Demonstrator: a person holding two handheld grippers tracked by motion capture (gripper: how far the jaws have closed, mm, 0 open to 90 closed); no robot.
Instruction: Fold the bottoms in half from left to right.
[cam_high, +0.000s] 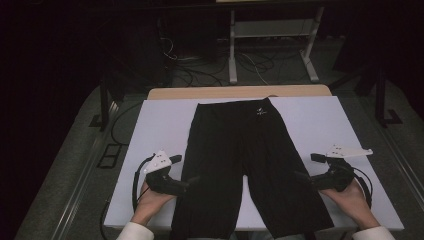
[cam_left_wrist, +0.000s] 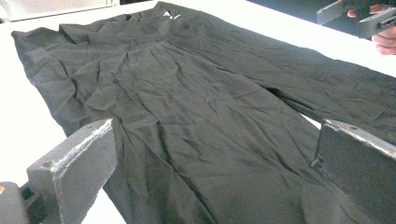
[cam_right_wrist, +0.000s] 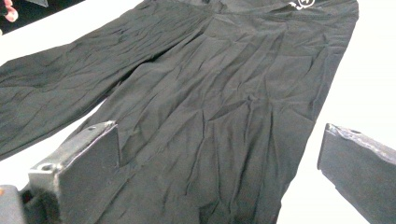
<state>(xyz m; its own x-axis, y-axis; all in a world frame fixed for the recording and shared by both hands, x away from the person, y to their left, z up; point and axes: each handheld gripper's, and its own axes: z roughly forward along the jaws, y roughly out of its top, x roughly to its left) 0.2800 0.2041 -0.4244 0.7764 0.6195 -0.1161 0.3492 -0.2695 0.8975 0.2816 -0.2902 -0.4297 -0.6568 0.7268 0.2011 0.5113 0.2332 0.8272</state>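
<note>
Black shorts (cam_high: 250, 165) spread flat on the white table (cam_high: 160, 125), waistband at the far side with a small white logo (cam_high: 261, 112), both legs running toward the near edge and hanging slightly over it

Left gripper (cam_high: 187, 184) at the outer hem of the shorts' left leg, jaws wide apart and holding nothing; in the left gripper view, cloth lying between and beyond the two jaws, no pad pressing on it

Right gripper (cam_high: 302, 177) at the outer edge of the shorts' right leg, jaws likewise spread and empty; in the right gripper view, one jaw over the fabric, the other over bare table just beside the side seam

Likely step in hand: taking hold of the two outer edges, probably to fold or lift

To do it well:
- Lower each gripper until one jaw slides under the edge of the shorts, rather than pinching down from above on flat cloth
- Catch both layers of the leg, not the top layer alone
- Grip at matching spots along each leg, equally far from the waistband, for an even fold
- Close fully before lifting, and move both hands together to avoid skewing the wrinkled fabric
- Mind the hems hanging off the near edge: a risk of sliding off if dragged that way
</note>
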